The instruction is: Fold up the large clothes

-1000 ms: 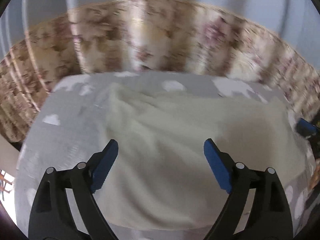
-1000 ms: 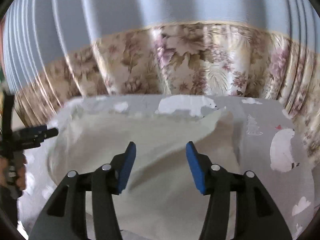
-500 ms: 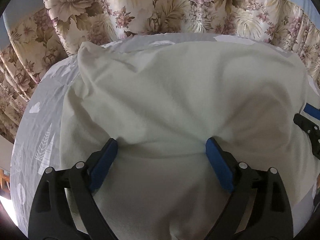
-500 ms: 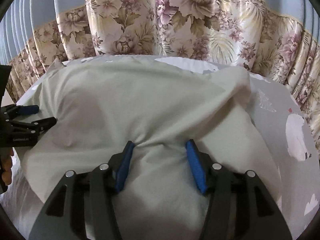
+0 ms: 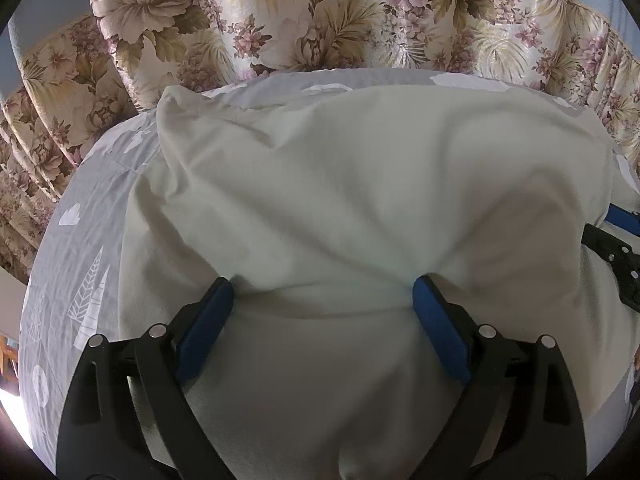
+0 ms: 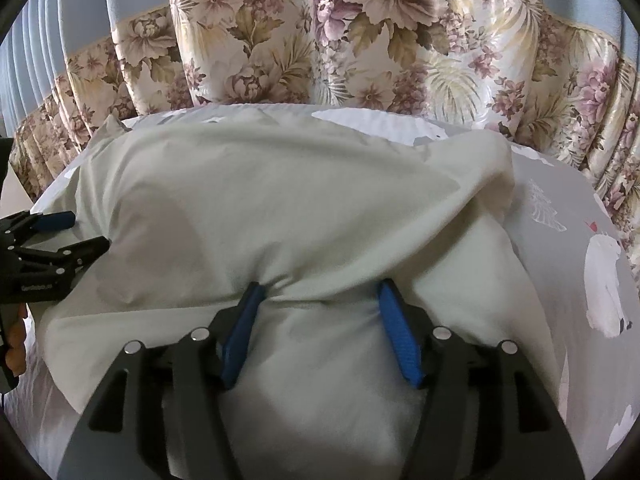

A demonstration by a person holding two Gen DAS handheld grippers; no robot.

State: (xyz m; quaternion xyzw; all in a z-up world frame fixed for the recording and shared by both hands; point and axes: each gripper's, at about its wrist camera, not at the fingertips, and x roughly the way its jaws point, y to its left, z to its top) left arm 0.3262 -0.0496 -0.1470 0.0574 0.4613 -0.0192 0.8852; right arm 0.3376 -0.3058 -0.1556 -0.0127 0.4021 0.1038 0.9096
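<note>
A large cream garment (image 5: 340, 180) lies spread and rumpled on the bed, also filling the right wrist view (image 6: 280, 200). My left gripper (image 5: 322, 284) stands wide open with its blue tips pushed down into the cloth, which bulges between them. My right gripper (image 6: 320, 287) is also down on the cloth. Its jaws are opening, and a bunched fold sits loosely between the pads. In the left wrist view the right gripper (image 5: 612, 248) shows at the right edge. The right wrist view has the left gripper (image 6: 52, 248) at its left edge.
The garment rests on a grey bed sheet (image 5: 92, 240) printed with white bears and trees (image 6: 560, 248). A floral curtain (image 5: 320, 20) hangs close behind the bed's far edge (image 6: 360, 40). A hand (image 6: 16, 340) holds the left gripper.
Both grippers have come down from above onto the garment, and their tips now dent it. The right jaws have spread a little wider around the bunched fold.
</note>
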